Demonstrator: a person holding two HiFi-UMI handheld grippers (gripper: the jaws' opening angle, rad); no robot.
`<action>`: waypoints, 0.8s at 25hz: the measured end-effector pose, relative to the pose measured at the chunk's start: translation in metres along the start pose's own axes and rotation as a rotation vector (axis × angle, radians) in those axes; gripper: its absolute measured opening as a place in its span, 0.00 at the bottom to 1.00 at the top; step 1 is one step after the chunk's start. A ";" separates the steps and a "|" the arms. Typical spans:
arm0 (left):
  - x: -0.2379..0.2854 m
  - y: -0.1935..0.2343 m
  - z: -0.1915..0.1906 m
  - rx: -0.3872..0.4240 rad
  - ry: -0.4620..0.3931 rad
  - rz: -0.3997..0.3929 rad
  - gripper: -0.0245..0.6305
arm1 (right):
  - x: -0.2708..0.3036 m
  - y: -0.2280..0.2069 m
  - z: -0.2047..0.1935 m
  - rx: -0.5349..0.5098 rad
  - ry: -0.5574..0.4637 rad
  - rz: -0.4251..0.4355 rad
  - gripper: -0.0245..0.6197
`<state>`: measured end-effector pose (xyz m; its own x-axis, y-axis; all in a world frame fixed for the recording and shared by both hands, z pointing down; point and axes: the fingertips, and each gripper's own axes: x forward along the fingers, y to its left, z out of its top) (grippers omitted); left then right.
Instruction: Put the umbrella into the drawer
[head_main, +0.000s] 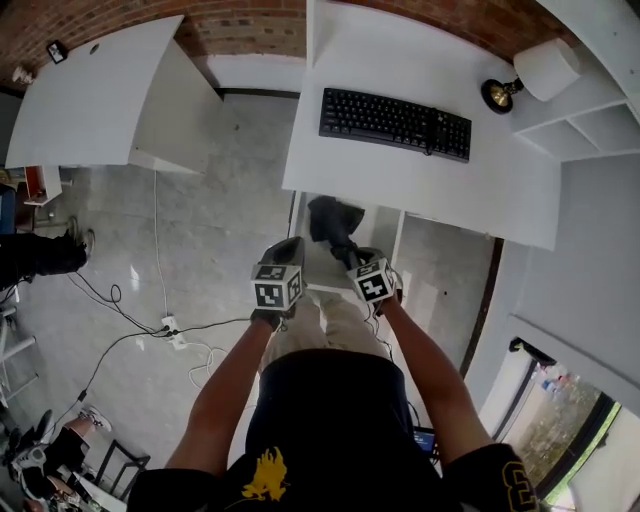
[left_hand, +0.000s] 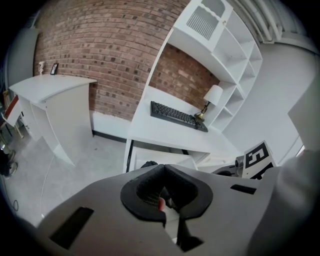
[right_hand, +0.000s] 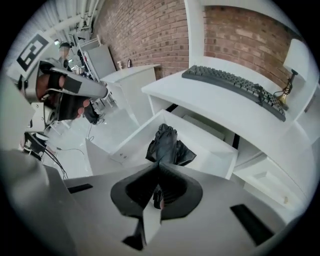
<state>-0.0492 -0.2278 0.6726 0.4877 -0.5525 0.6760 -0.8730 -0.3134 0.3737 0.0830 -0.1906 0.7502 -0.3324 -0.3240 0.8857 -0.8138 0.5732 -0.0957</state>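
Just beyond the right gripper's (right_hand: 159, 167) fingertips lay the umbrella (right_hand: 165, 145), crumpled black cloth with a faint sheen, in the smooth, matt white drawer (right_hand: 135, 143). The fingers (right_hand: 177, 187) were ribbed matt black, set in smooth grey plastic.

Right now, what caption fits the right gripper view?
Right gripper, jaws shut and empty, above the black umbrella lying in the open white drawer.

left gripper (left_hand: 164, 167): we see its jaws together, nothing between.
just past the tips: open drawer (left_hand: 165, 156), a dark bit of umbrella (left_hand: 148, 164) peeking out.
farther ahead: white desk (left_hand: 160, 132), keyboard (left_hand: 177, 116), lamp (left_hand: 211, 99), brick wall (left_hand: 100, 55).
right of claw: right gripper's cube (left_hand: 260, 157).
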 end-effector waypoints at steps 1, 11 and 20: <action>-0.007 -0.004 0.002 0.003 -0.003 -0.006 0.06 | -0.010 0.002 0.003 0.013 -0.015 -0.004 0.04; -0.048 -0.043 0.025 0.120 -0.034 -0.076 0.06 | -0.110 -0.028 0.035 0.322 -0.254 -0.079 0.04; -0.078 -0.051 0.062 0.199 -0.096 -0.092 0.06 | -0.180 -0.057 0.058 0.418 -0.418 -0.146 0.04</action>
<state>-0.0419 -0.2168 0.5614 0.5714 -0.5824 0.5782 -0.8115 -0.5062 0.2920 0.1619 -0.2090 0.5694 -0.2929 -0.6937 0.6580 -0.9553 0.1840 -0.2313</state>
